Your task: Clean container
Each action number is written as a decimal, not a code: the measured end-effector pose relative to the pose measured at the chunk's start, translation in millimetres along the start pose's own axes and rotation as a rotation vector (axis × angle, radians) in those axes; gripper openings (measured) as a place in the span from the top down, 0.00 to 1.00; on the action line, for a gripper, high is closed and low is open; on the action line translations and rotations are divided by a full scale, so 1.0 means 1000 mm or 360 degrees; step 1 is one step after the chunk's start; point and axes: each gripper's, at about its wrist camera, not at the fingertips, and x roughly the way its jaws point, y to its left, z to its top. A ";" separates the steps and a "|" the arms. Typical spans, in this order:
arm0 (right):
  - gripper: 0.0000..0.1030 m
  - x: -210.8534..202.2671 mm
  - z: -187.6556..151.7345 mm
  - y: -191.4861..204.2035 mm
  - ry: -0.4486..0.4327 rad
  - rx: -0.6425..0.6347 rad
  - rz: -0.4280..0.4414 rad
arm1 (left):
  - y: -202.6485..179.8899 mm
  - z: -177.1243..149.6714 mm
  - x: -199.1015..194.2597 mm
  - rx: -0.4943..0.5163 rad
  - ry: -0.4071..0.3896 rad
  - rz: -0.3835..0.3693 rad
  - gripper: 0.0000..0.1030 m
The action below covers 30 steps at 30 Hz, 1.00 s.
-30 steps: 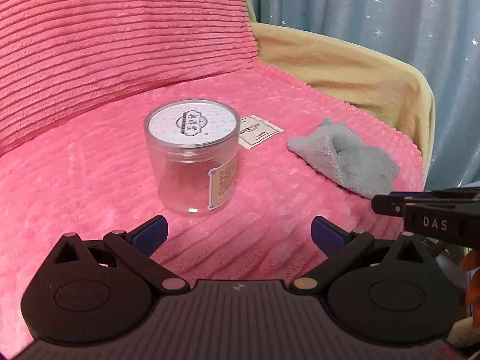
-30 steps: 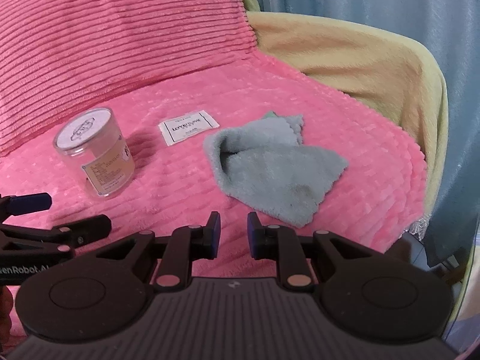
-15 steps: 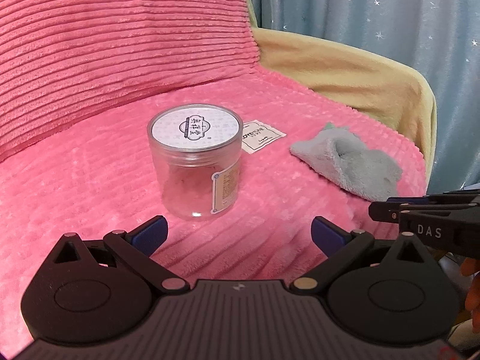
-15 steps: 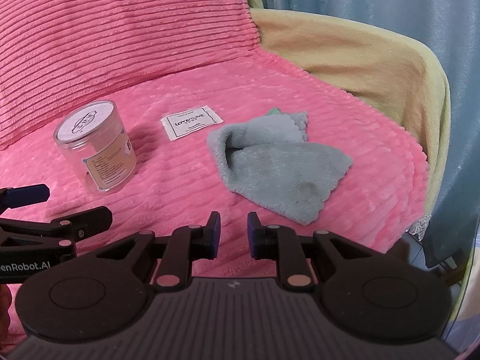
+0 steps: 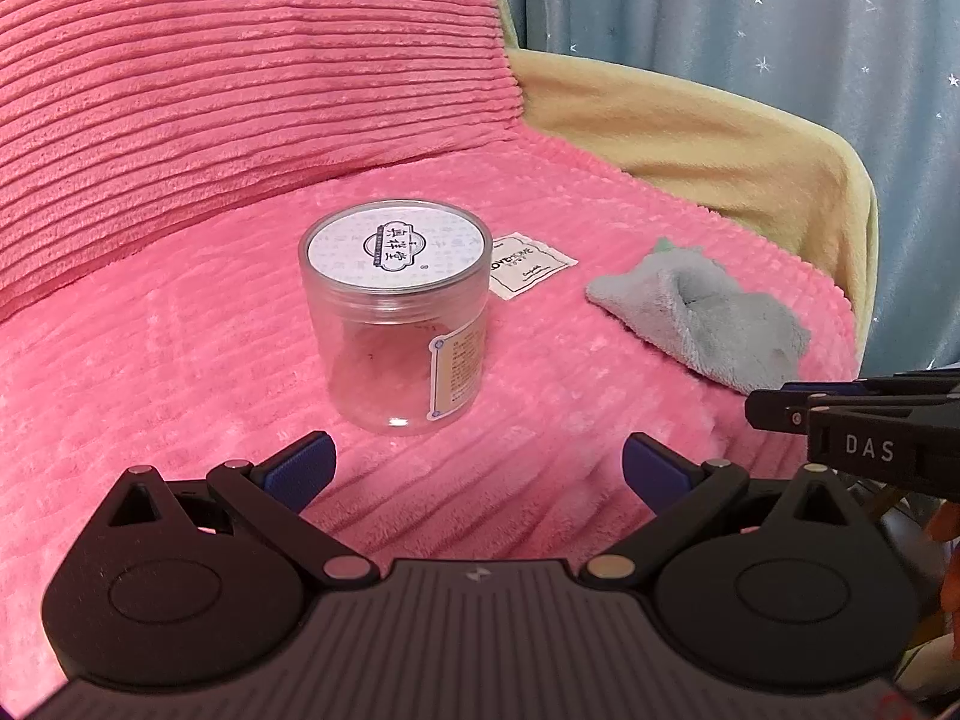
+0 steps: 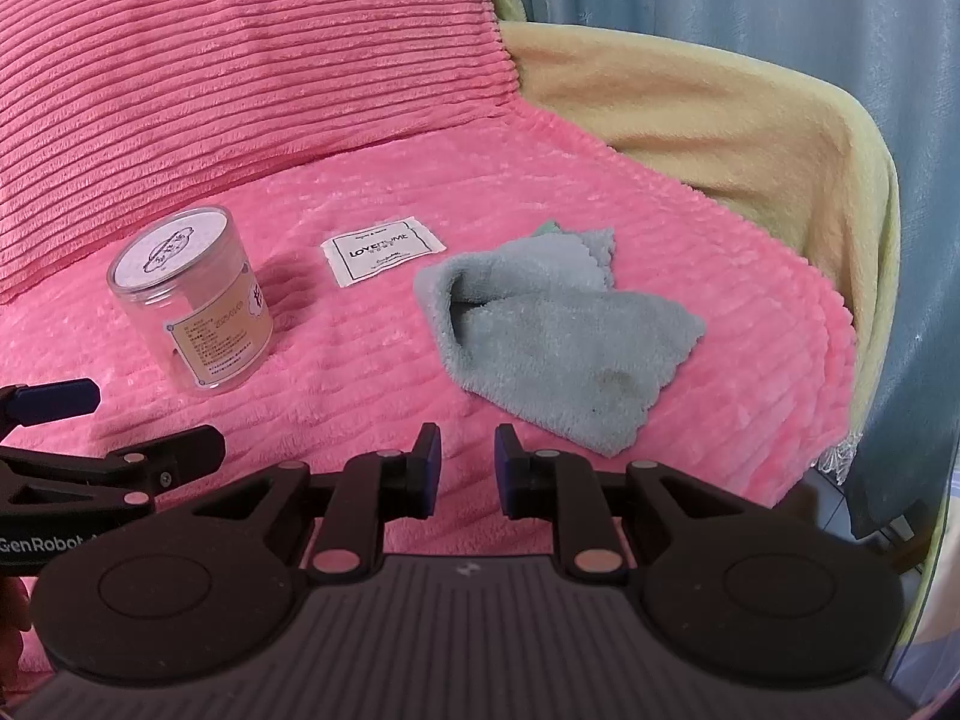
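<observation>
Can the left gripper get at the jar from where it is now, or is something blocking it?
Probably yes. The left gripper is open wide, and the jar stands upright just ahead of it, slightly left of centre, with only bare pink blanket between. The cloth and the sachet lie off to the right.

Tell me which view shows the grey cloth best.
The right wrist view: the grey cloth lies whole, just ahead of the right gripper. The left wrist view shows it foreshortened, off to the right.

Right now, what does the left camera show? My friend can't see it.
A clear jar with its lid on stands on a pink blanket, ahead of the open left gripper. A grey cloth lies to its right.
</observation>
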 end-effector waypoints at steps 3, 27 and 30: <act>0.84 0.001 0.000 0.000 -0.0003 0.0001 0.0001 | 0.000 0.000 0.000 0.0003 -0.0006 0.0005 0.01; 0.84 0.001 0.001 0.003 -0.0003 0.0002 0.0008 | 0.000 0.001 -0.004 0.0006 -0.0034 0.0026 0.01; 0.84 0.001 0.001 0.003 -0.0004 0.0003 0.0007 | 0.000 0.001 -0.004 0.0007 -0.0037 0.0032 0.01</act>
